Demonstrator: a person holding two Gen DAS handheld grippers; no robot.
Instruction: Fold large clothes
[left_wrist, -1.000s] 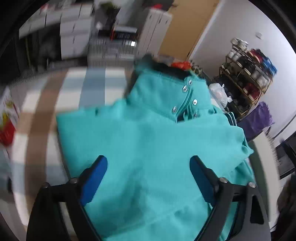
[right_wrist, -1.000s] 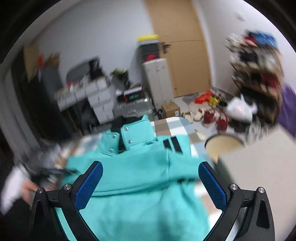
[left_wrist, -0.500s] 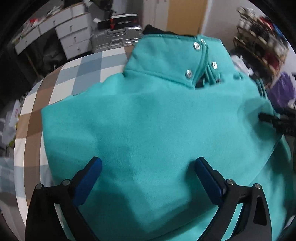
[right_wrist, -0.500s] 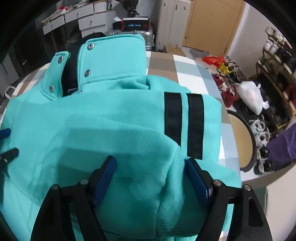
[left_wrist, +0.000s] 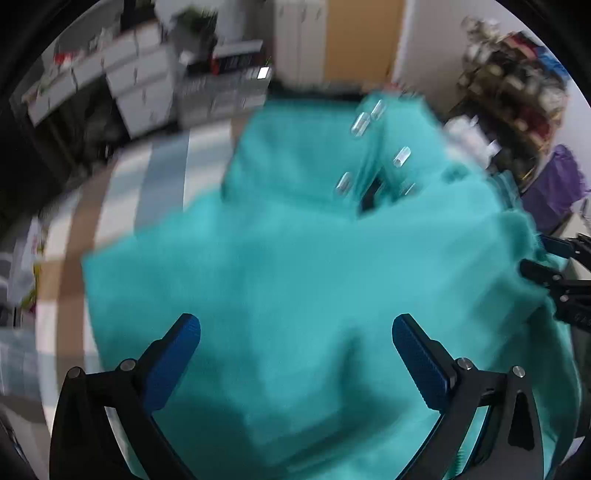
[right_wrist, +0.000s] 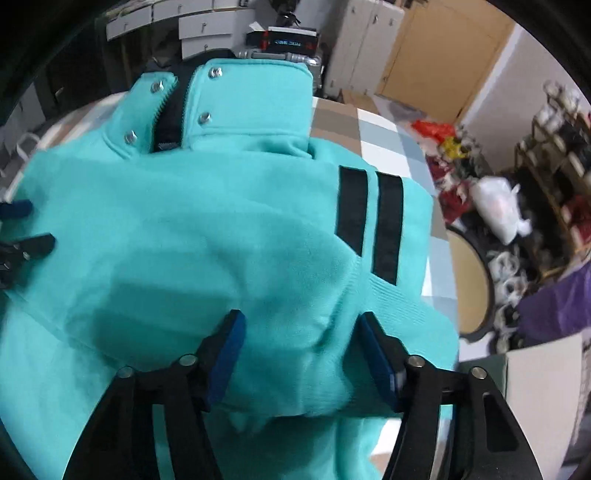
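A teal jacket (left_wrist: 295, 240) (right_wrist: 184, 221) lies on the checked table (left_wrist: 147, 177) (right_wrist: 388, 136), its snap collar (right_wrist: 251, 99) at the far side. A sleeve with two black stripes (right_wrist: 369, 214) is folded over the body. My left gripper (left_wrist: 295, 325) (right_wrist: 35, 225) hovers over the jacket's left half, jaws wide and still opening, nothing between them. My right gripper (right_wrist: 300, 321) (left_wrist: 535, 254) sits at the right half. Its jaws are closing around a bulging fold of sleeve beside the ribbed cuff (right_wrist: 399, 306).
White drawers (left_wrist: 140, 85) and a silver case (right_wrist: 295, 55) stand beyond the table's far edge. To the right are a shoe rack (left_wrist: 517, 92), a white bag (right_wrist: 498, 206), a round tray (right_wrist: 469, 280) and purple fabric (left_wrist: 554, 184).
My right gripper came down from above onto the jacket and its jaws narrowed around the sleeve fold. My left gripper sank closer to the jacket and spread a little wider.
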